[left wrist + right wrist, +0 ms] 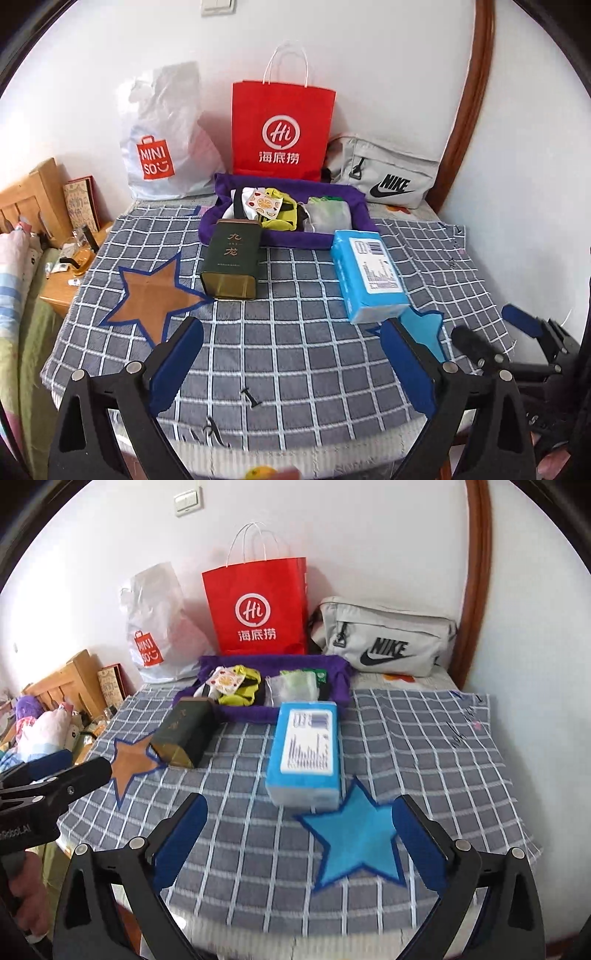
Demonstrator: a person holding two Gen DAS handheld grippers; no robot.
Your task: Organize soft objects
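A purple tray at the back of the checked cloth holds soft items: a yellow-green cloth, a fruit-print pouch and a clear bag of green things. A blue tissue pack and a dark green tin lie in front of the tray. My left gripper is open and empty above the cloth near the front edge. My right gripper is open and empty above a blue star patch.
A Miniso plastic bag, a red paper bag and a grey Nike bag stand against the back wall. A brown star patch lies left. A wooden nightstand and a bed with plush toys are at the left.
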